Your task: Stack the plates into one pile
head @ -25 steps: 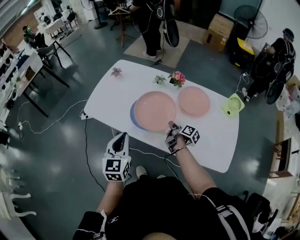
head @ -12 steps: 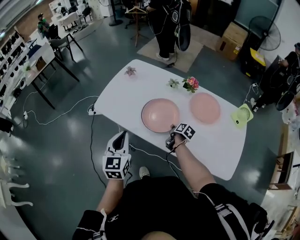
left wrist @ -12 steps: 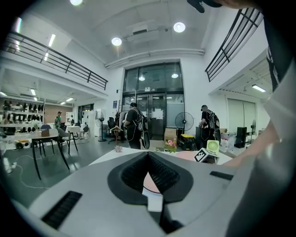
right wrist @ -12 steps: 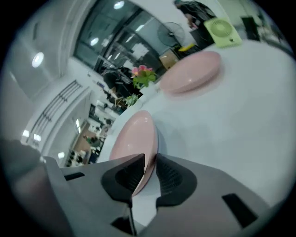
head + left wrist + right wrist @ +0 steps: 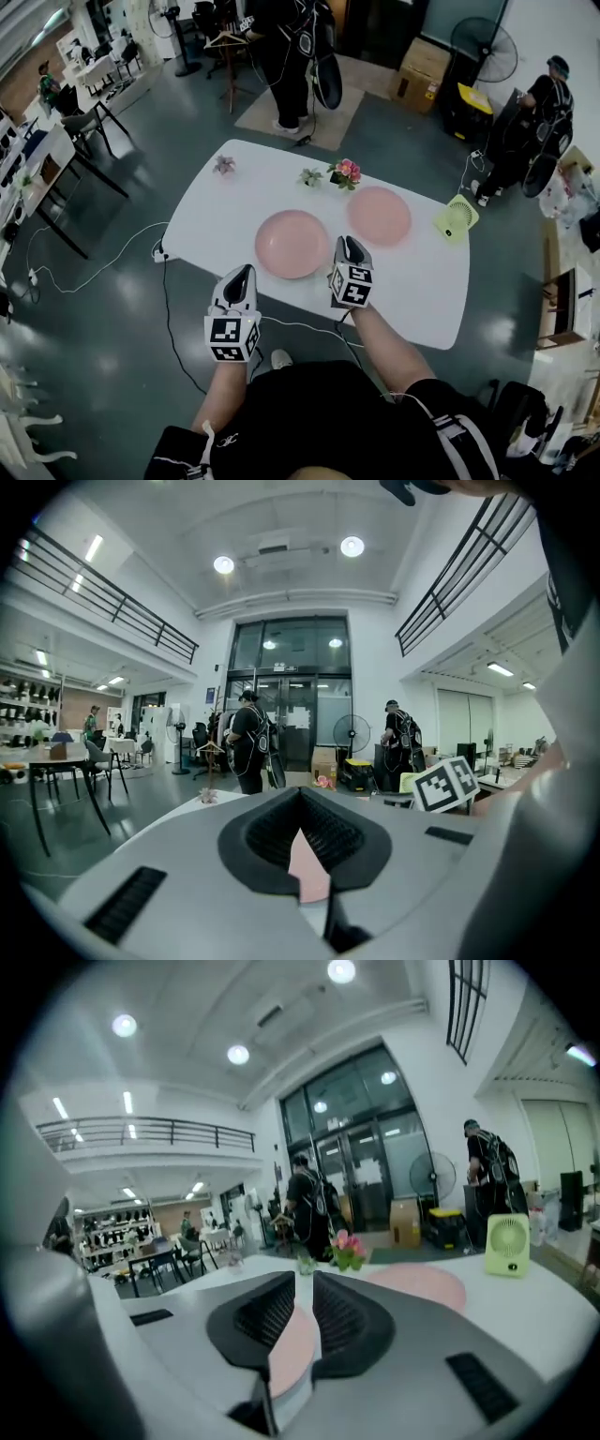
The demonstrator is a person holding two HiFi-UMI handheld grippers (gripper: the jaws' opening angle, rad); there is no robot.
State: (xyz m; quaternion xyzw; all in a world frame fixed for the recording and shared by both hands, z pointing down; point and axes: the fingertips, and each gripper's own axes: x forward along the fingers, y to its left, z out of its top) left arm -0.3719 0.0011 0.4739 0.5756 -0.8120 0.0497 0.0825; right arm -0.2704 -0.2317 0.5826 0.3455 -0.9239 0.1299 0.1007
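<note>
Two pink plates lie side by side on the white table [image 5: 422, 281]. The larger plate [image 5: 292, 244] is at the middle and the smaller plate [image 5: 379, 216] to its right. My right gripper [image 5: 348, 246] hovers upright just above the larger plate's near right rim, touching nothing. Its jaws have just been closing and stand narrowly open, empty; through the gap of the right gripper [image 5: 305, 1279] I see the near plate [image 5: 291, 1344], with the far plate [image 5: 417, 1283] beyond. My left gripper [image 5: 241, 274] hangs off the table's near edge, tips together; the left gripper [image 5: 300, 794] frames a pink sliver [image 5: 307, 869].
A green desk fan [image 5: 454, 220] stands at the table's right end. Pink flowers [image 5: 347, 172], a small plant [image 5: 310, 175] and another small ornament [image 5: 223, 165] line the far edge. People stand beyond the table. A cable [image 5: 103, 258] runs across the floor on the left.
The right gripper has come off the big pink plate's near rim, risen and rolled upright. The blue plate that showed under the pink one no longer shows. The left gripper edged towards the table.
</note>
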